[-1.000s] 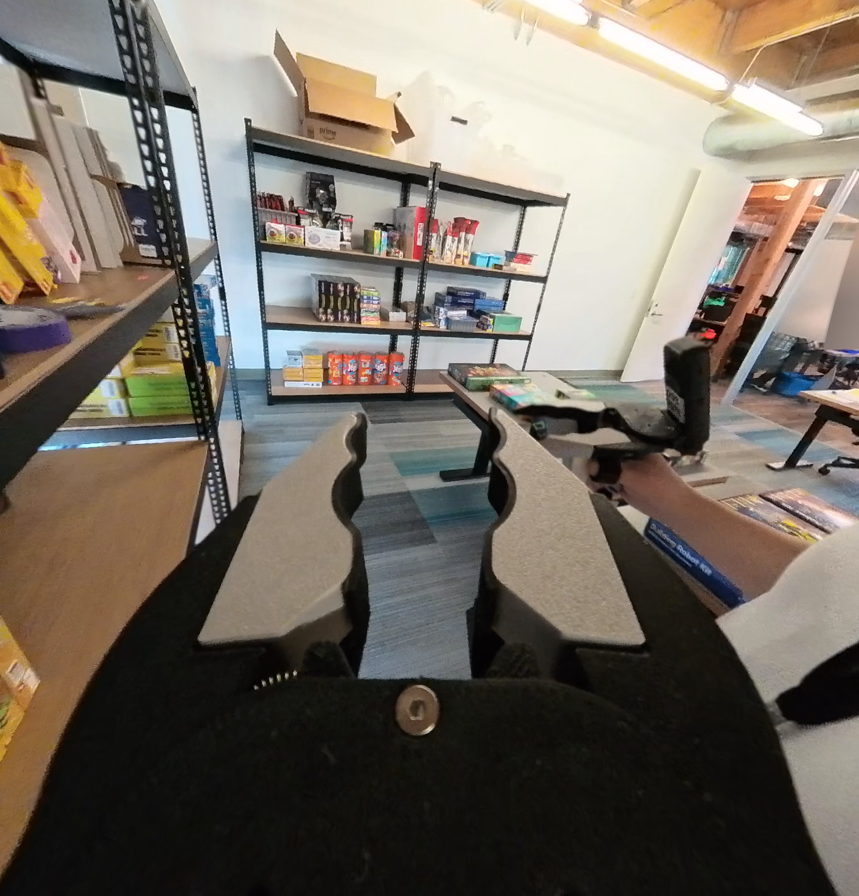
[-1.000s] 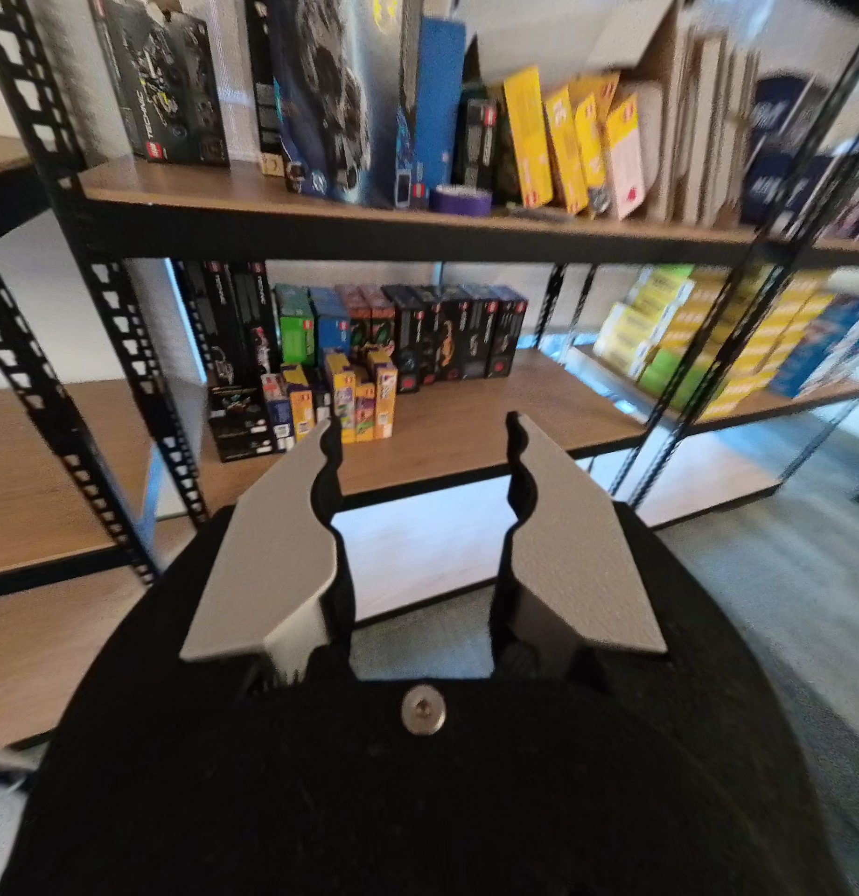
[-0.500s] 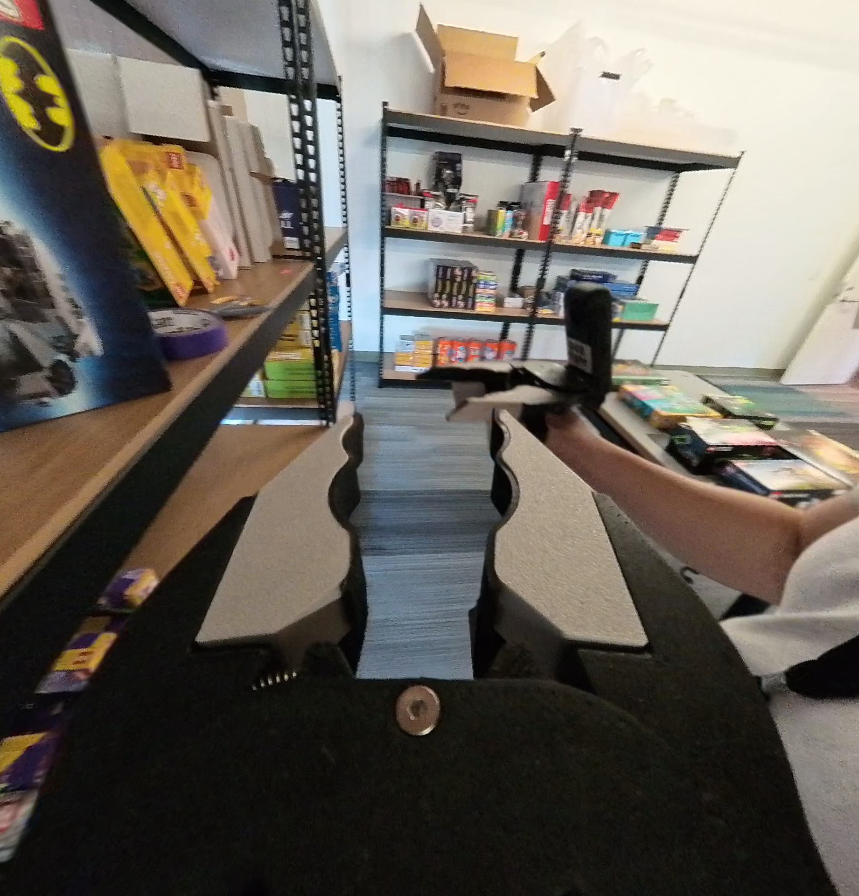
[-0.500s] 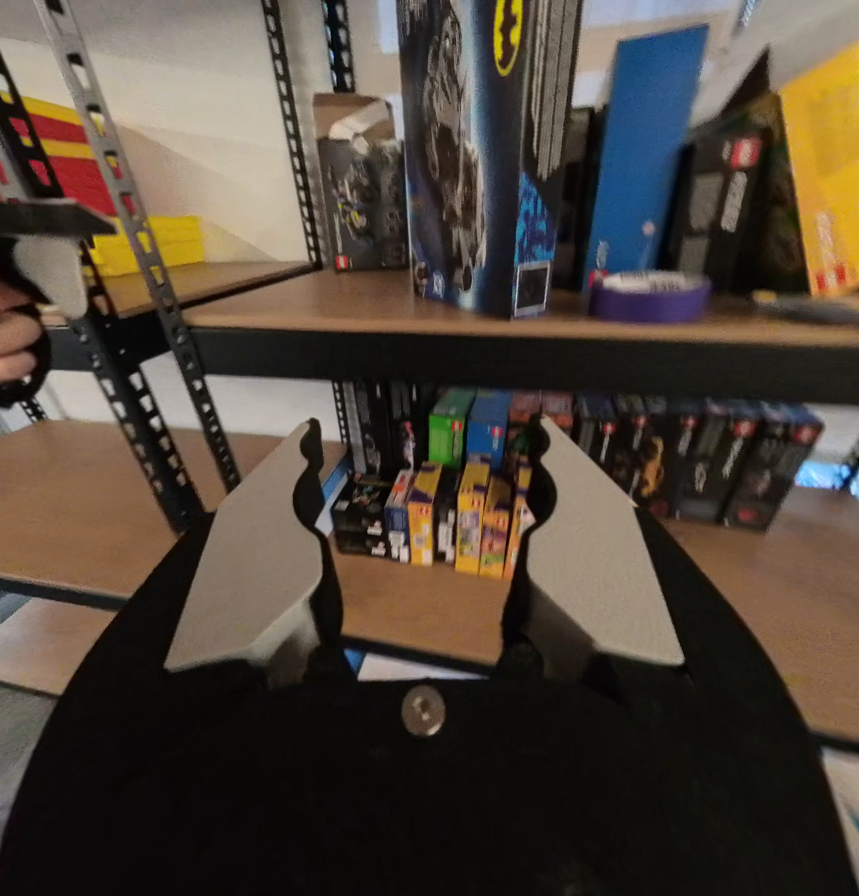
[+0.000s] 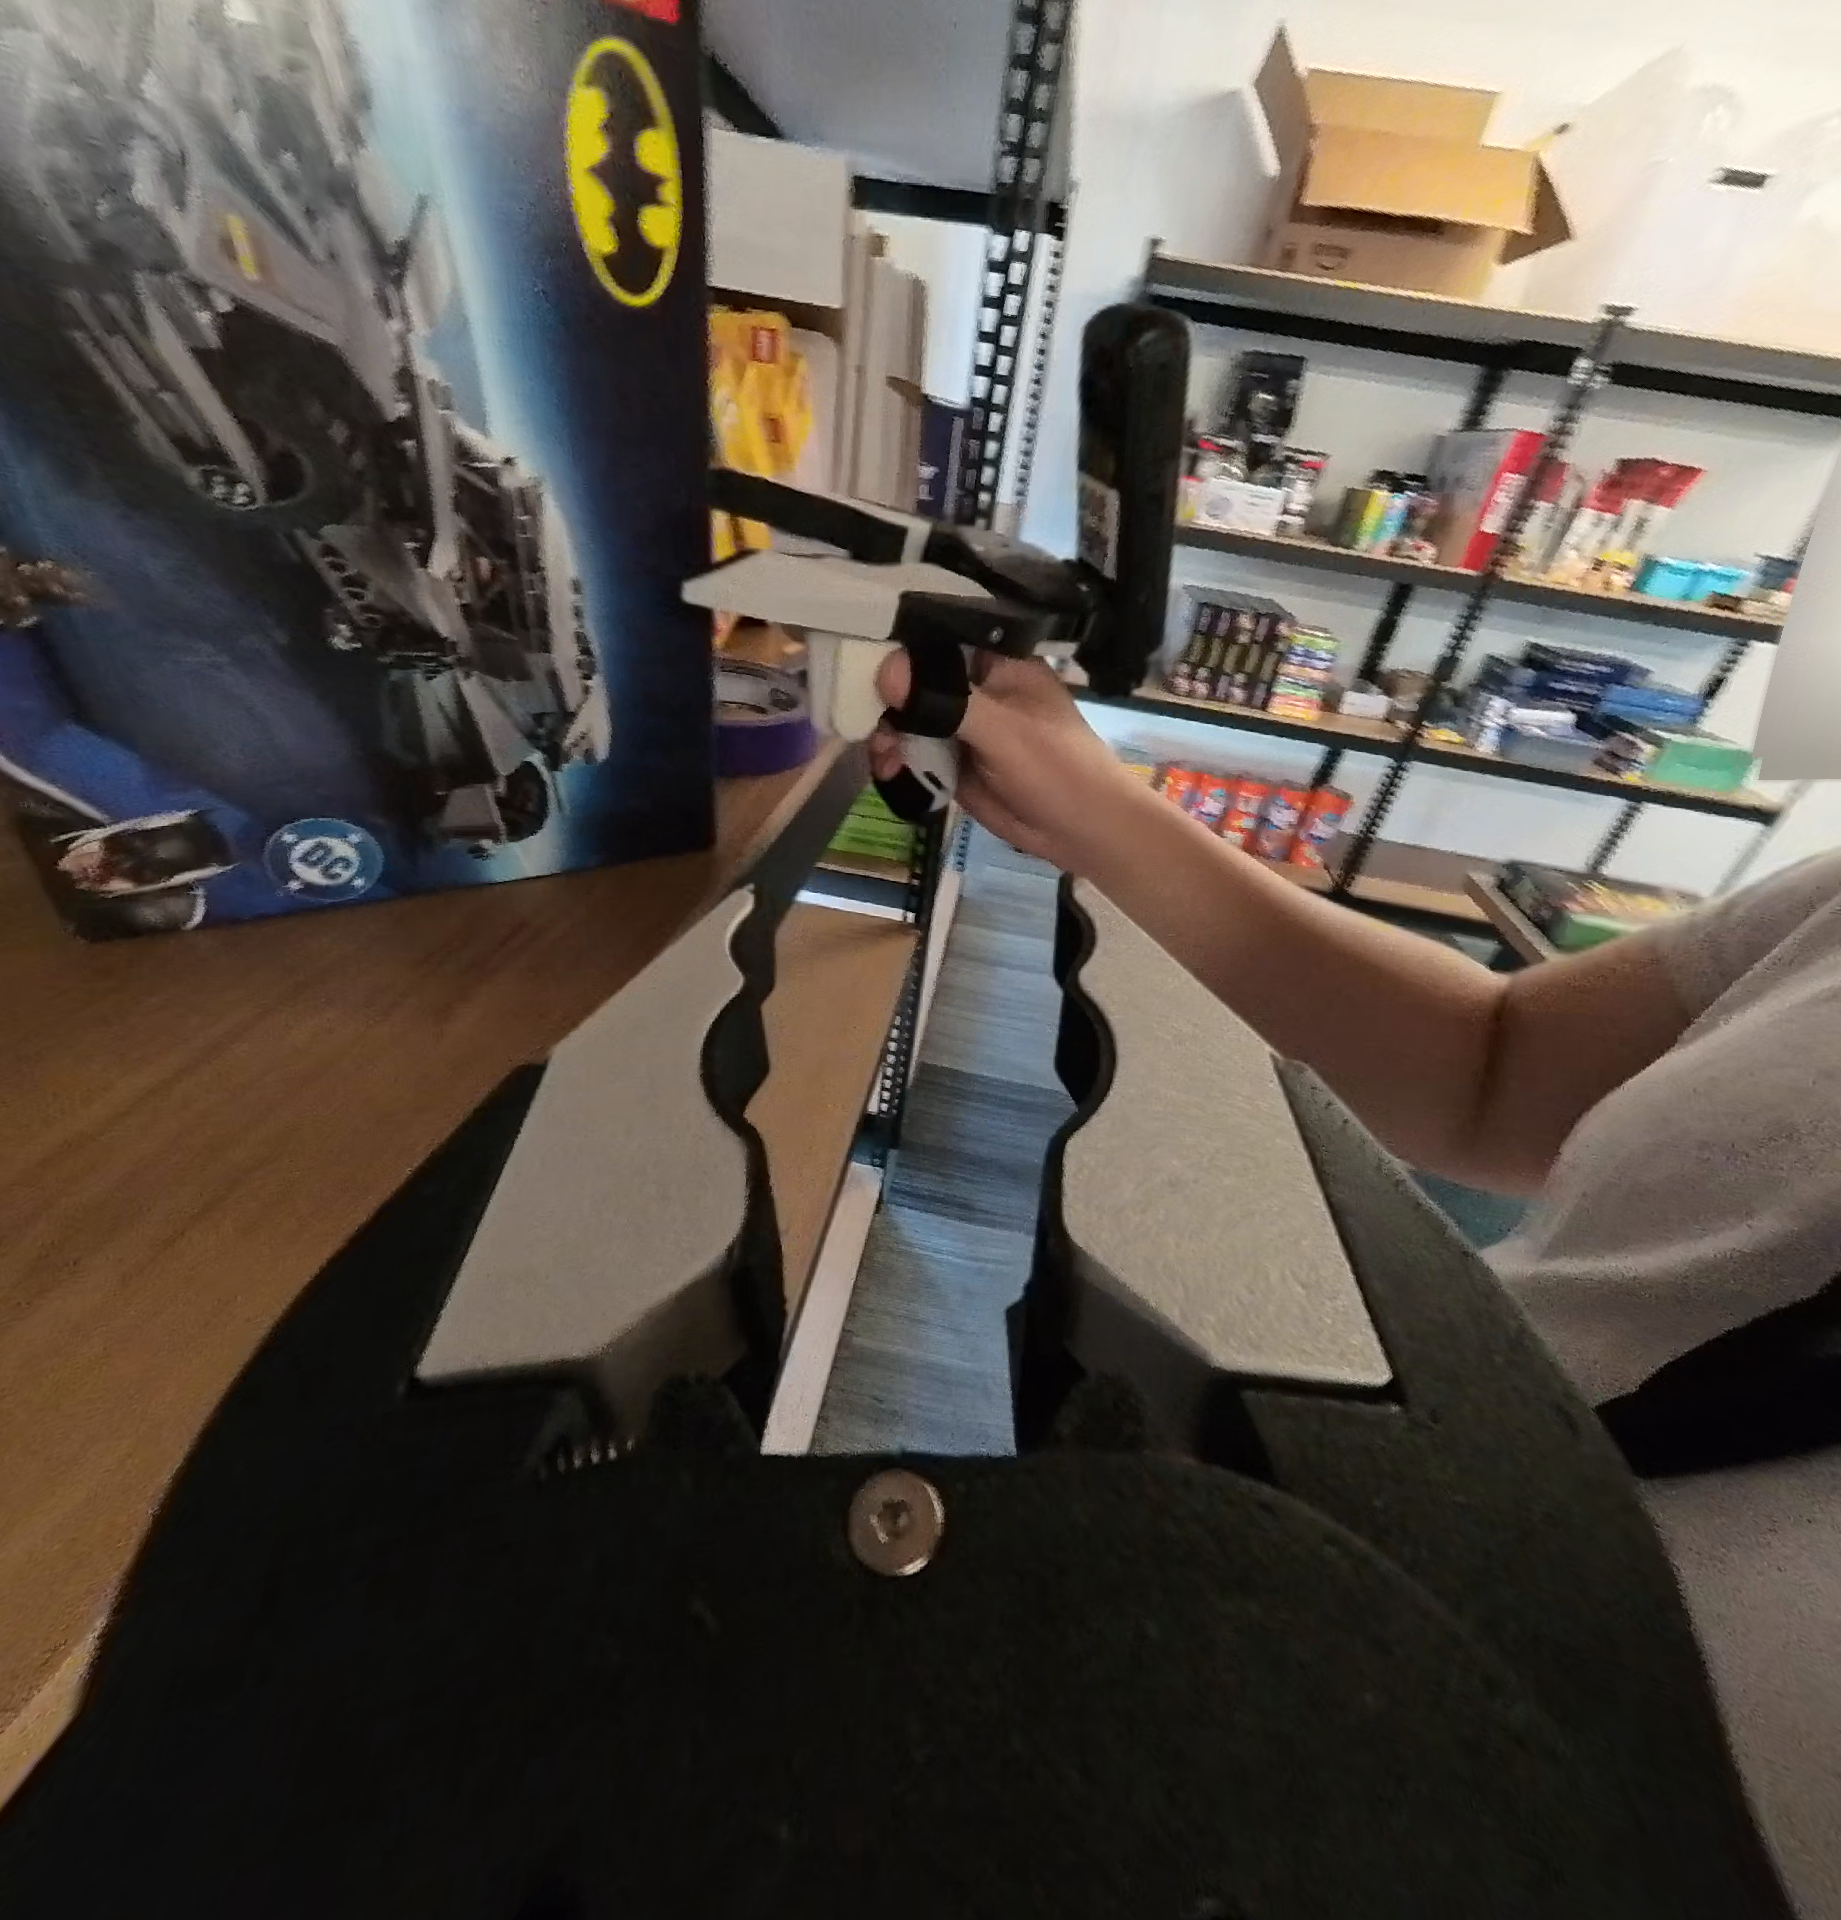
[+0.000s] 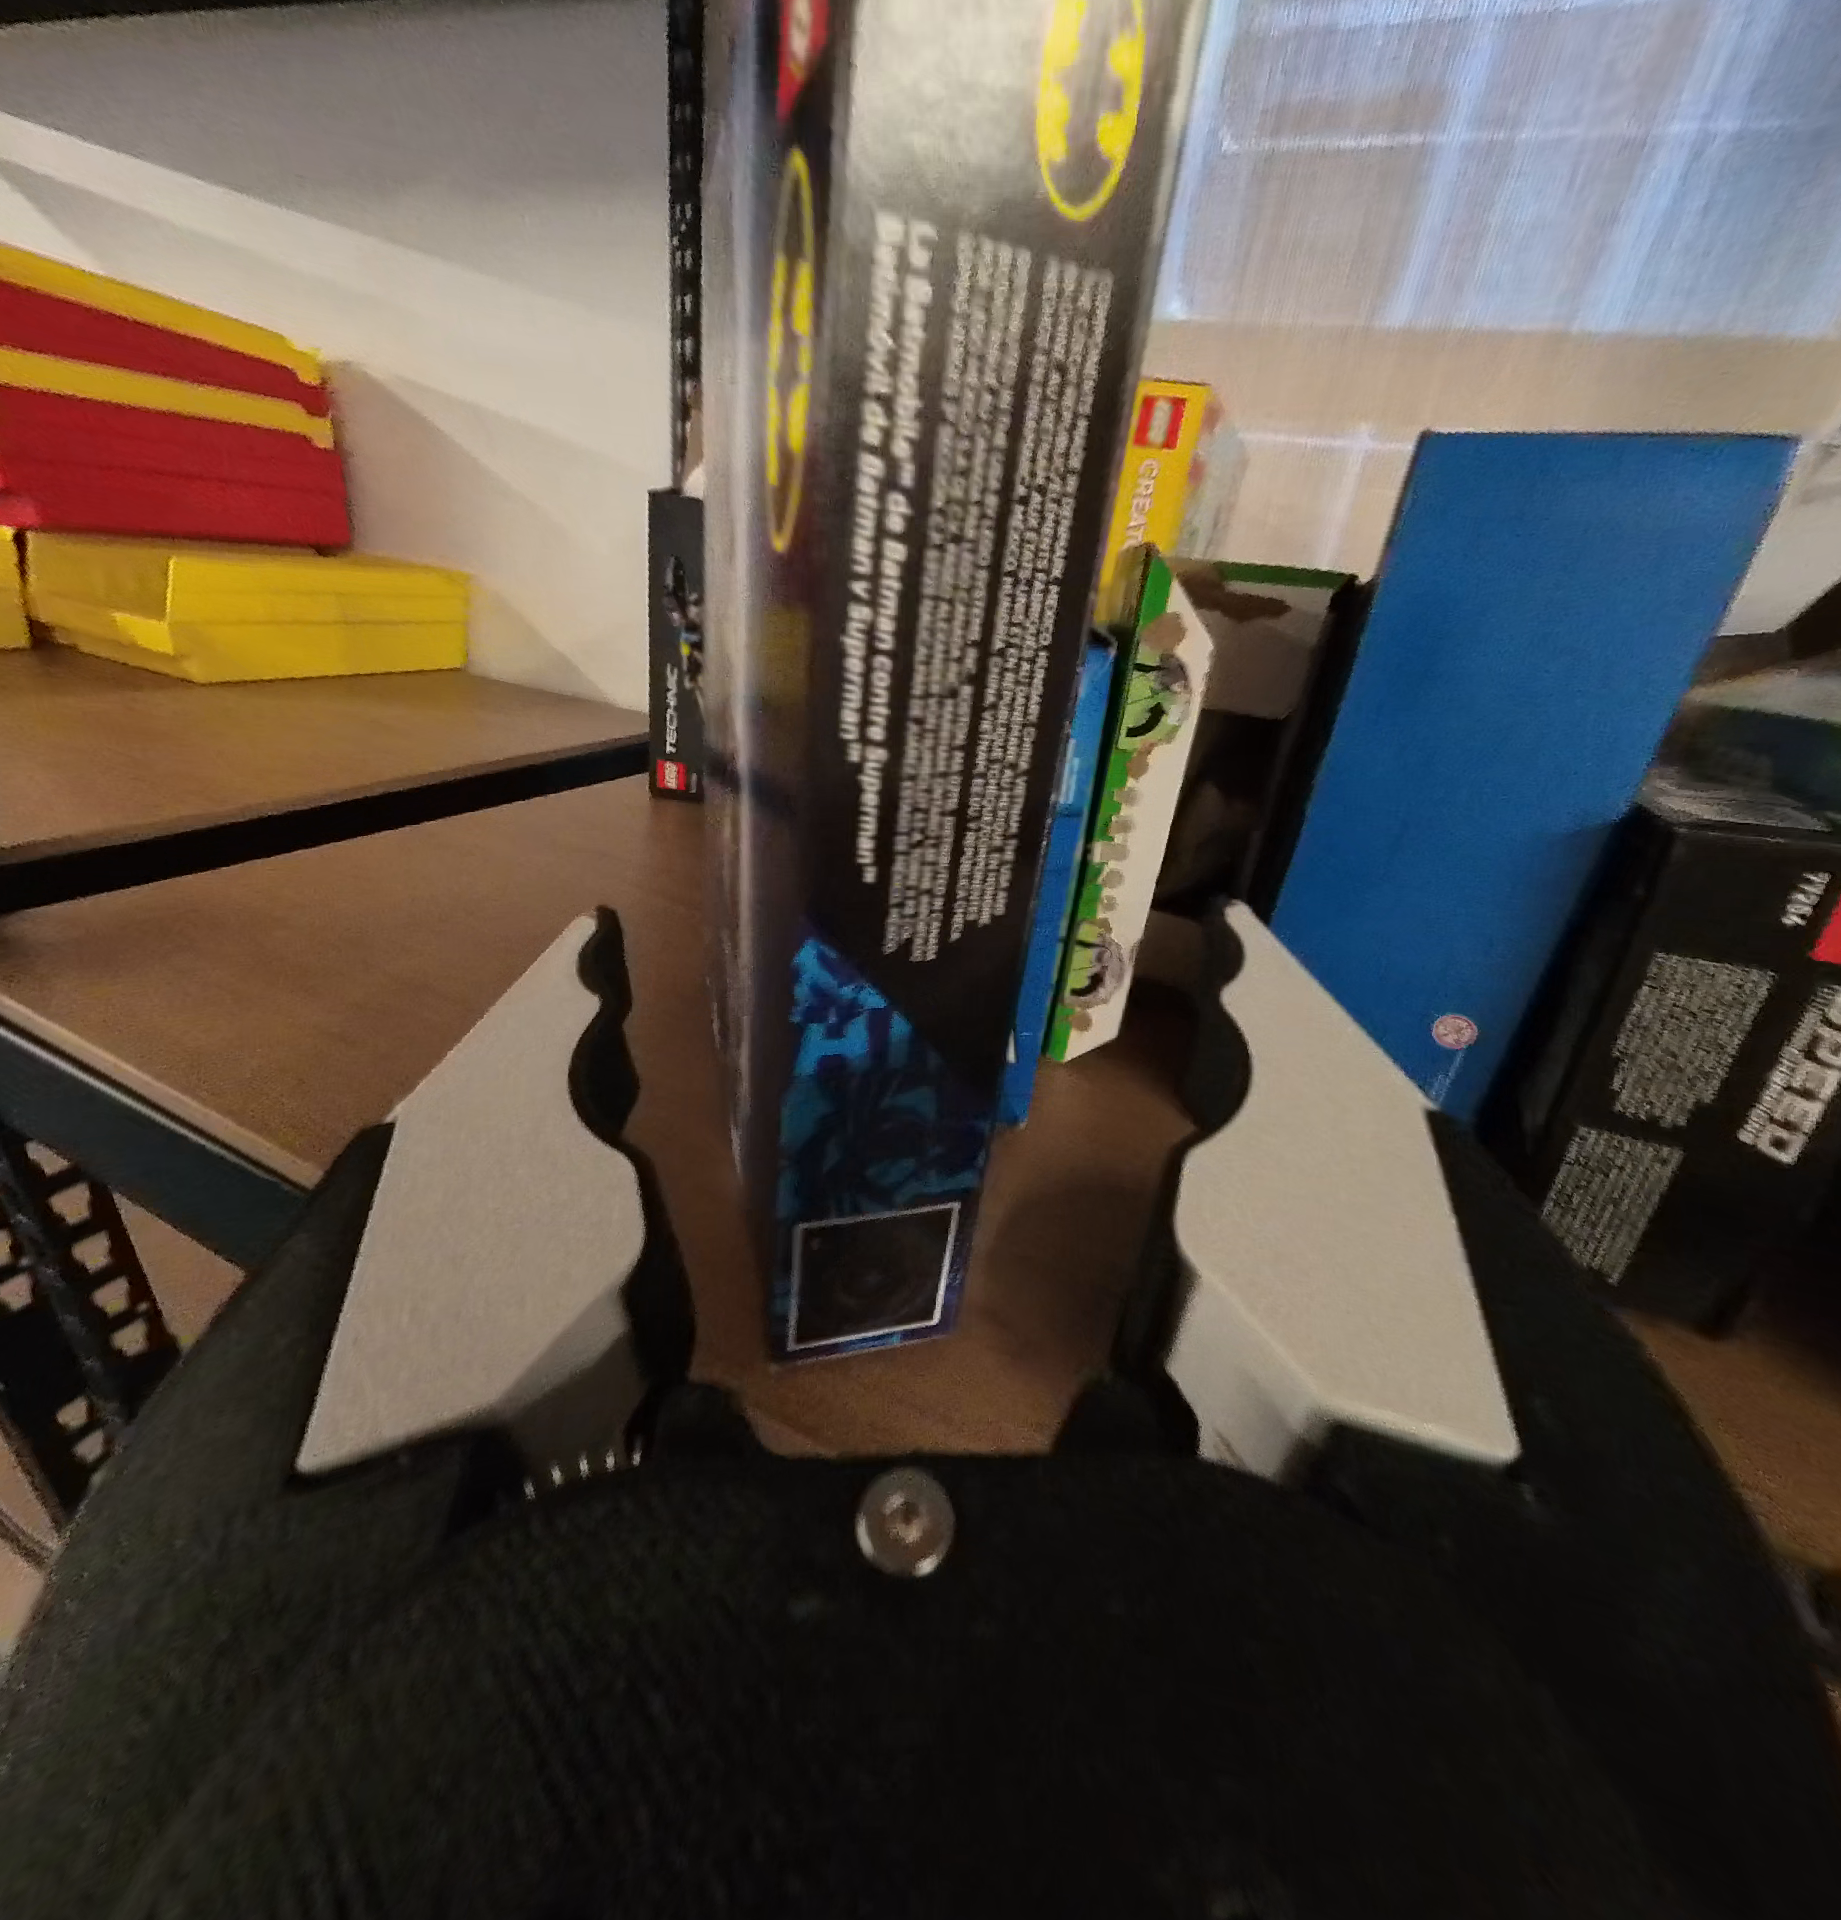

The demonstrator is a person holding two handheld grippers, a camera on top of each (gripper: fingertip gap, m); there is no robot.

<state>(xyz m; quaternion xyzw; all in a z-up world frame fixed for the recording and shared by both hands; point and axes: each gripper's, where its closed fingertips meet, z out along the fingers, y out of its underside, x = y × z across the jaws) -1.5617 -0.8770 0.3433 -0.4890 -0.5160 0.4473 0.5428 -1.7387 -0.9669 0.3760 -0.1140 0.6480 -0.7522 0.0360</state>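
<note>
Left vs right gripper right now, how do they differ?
The right gripper is spread wide with the tall dark box standing between its fingers, untouched; the left gripper is narrower and has nothing between its fingers. The right faces the shelf; the left points along the shelf's edge. Both are open.

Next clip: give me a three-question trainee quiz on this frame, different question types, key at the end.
1. True or false: the right gripper is shut on the tall dark box.
2. Multiple choice: what does the tall dark box stand on? A) the floor B) a wooden shelf C) a cardboard carton
3. Fill in: in the right wrist view, the upright box at the right, behind that gripper's finger, is plain ____.

Key:
1. False; its fingers are spread with the box's narrow edge between them, gaps on both sides.
2. B
3. blue
</note>
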